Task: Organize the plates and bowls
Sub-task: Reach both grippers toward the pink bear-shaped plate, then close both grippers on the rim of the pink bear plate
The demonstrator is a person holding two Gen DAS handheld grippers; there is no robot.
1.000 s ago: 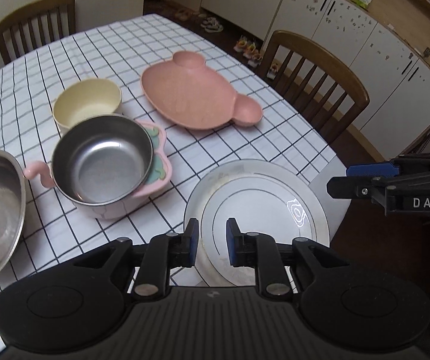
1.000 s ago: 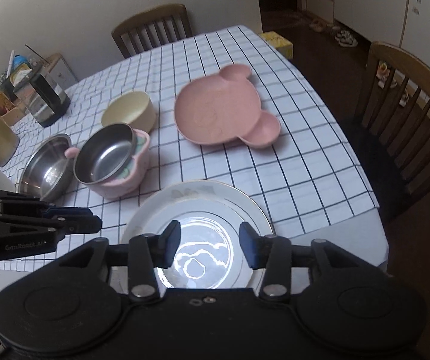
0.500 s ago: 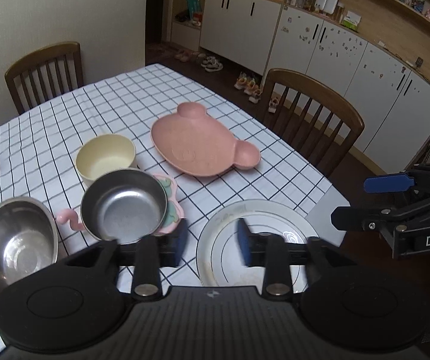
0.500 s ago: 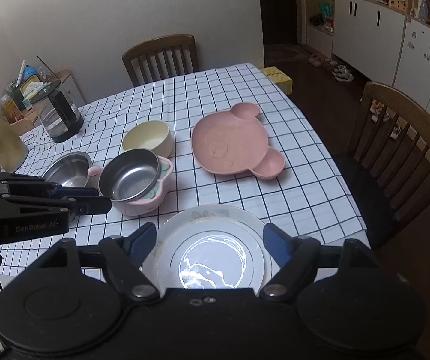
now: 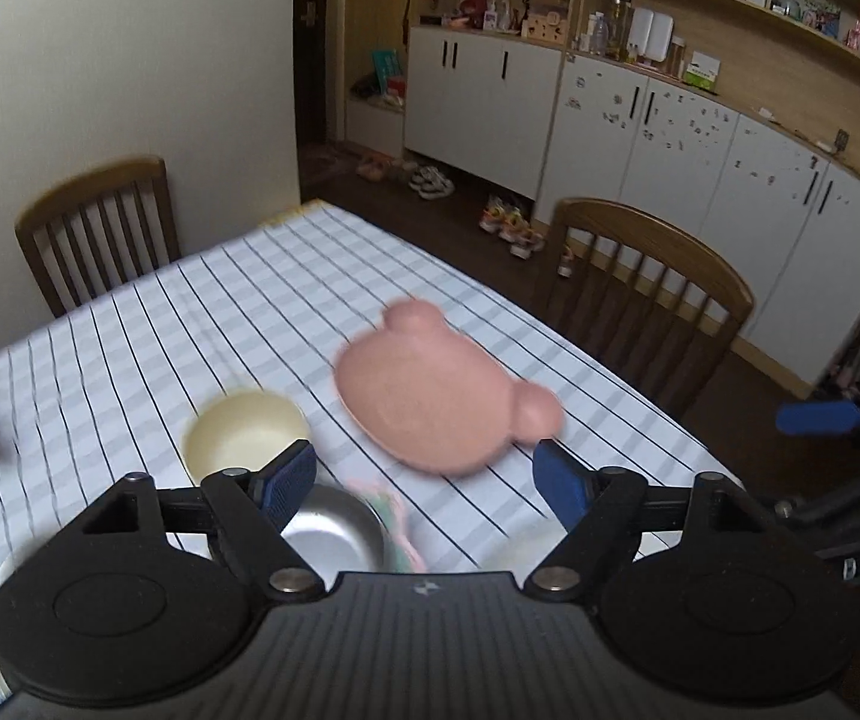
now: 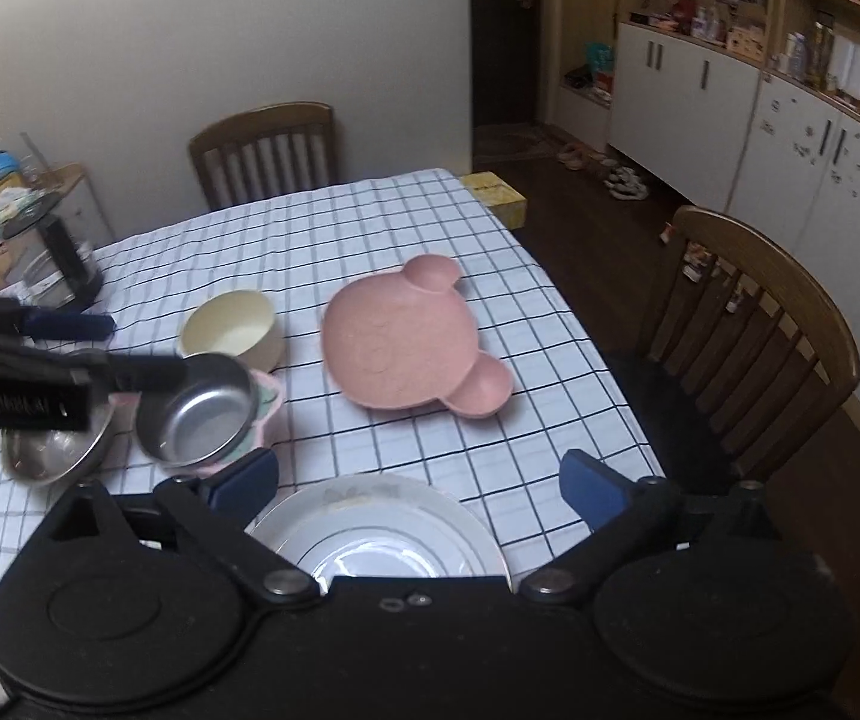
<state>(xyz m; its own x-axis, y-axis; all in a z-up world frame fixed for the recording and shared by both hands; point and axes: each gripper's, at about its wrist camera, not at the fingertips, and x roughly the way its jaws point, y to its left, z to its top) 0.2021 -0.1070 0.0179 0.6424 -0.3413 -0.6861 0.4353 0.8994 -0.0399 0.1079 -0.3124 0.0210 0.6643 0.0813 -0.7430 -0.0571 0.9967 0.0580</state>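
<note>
A pink bear-shaped plate [image 6: 406,342] lies mid-table; it also shows blurred in the left wrist view [image 5: 436,396]. A cream bowl [image 6: 232,330] stands left of it. A steel bowl [image 6: 196,414] sits in a pink cat-shaped bowl [image 6: 268,402]. Another steel bowl [image 6: 52,450] lies at the far left. A white plate [image 6: 382,534] lies at the near edge, under my right gripper [image 6: 418,486], which is open and empty. My left gripper [image 5: 424,480] is open and empty above the steel bowl [image 5: 334,534].
The table [image 6: 322,228] has a checked cloth. Wooden chairs stand at the far side [image 6: 262,150] and the right side [image 6: 754,324]. A black kettle [image 6: 64,264] and clutter sit at the far left. White cabinets [image 6: 802,150] line the right wall.
Both grippers have risen and pulled back from the table, and both have opened wide. The left wrist view is now motion-blurred. The dishes have not moved.
</note>
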